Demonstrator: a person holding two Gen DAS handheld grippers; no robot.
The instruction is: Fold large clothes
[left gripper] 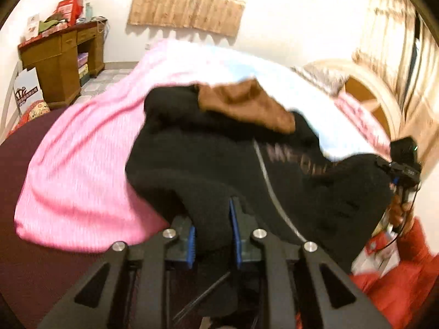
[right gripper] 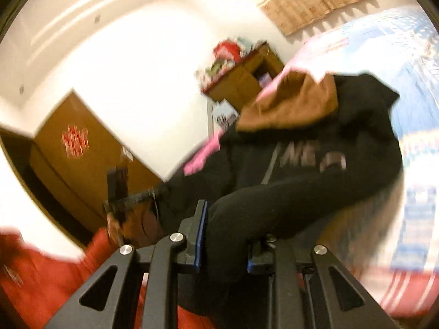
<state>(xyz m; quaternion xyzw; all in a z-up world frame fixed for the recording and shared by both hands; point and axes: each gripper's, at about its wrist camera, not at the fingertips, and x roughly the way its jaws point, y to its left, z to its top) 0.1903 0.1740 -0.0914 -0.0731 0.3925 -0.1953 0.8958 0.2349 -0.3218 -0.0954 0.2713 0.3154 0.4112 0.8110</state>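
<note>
A black zip hoodie [left gripper: 219, 164] with a brown-lined hood [left gripper: 247, 107] and pale chest lettering hangs over the bed, partly lifted. My left gripper [left gripper: 212, 227] is shut on a fold of its black fabric. My right gripper [right gripper: 226, 238] is shut on another fold of the hoodie [right gripper: 301, 170], with the brown hood [right gripper: 290, 104] beyond it. The right gripper also shows at the right edge of the left wrist view [left gripper: 403, 175]. The left gripper shows in the right wrist view [right gripper: 123, 200]. Both views are motion-blurred.
A pink blanket [left gripper: 90, 164] and a pale blue-white cover [left gripper: 247, 65] lie on the bed. A dark maroon surface [left gripper: 33, 219] is at lower left. A cluttered wooden desk [left gripper: 63, 54] stands by the far wall. My red sleeve [left gripper: 406, 274] is at lower right. A brown door [right gripper: 74, 159] is left.
</note>
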